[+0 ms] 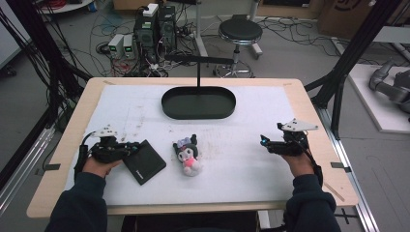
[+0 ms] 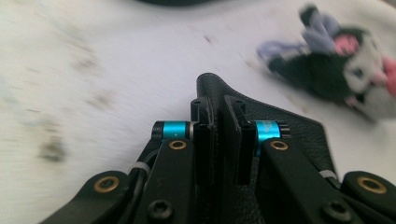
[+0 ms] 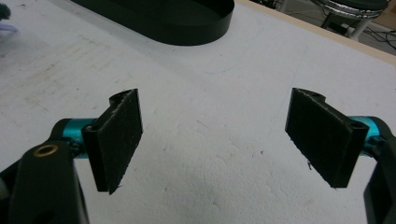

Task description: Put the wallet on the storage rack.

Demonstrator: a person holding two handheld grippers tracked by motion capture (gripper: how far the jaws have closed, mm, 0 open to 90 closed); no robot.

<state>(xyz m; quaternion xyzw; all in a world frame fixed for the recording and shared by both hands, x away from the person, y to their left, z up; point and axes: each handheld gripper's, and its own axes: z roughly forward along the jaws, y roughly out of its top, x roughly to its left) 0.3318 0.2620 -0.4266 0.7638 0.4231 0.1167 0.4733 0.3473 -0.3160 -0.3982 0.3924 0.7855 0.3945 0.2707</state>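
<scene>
White mat (image 1: 251, 159), left gripper (image 2: 217, 133) fingers clamping black wallet (image 2: 280, 121), right gripper (image 3: 219, 135) fingers wide.

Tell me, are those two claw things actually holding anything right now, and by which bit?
The left gripper has its jaws shut on a corner of the black wallet. The right gripper holds nothing; its jaws stand wide open above the table.

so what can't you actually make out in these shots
- Wallet, left gripper view: the left gripper, shut on its edge, covers most of it.
- Plush toy, left gripper view: blurred and cut by the right edge.
- Tray, right gripper view: far side cut off by the top edge.
- Print on the wallet, high view: too small to read.
</scene>
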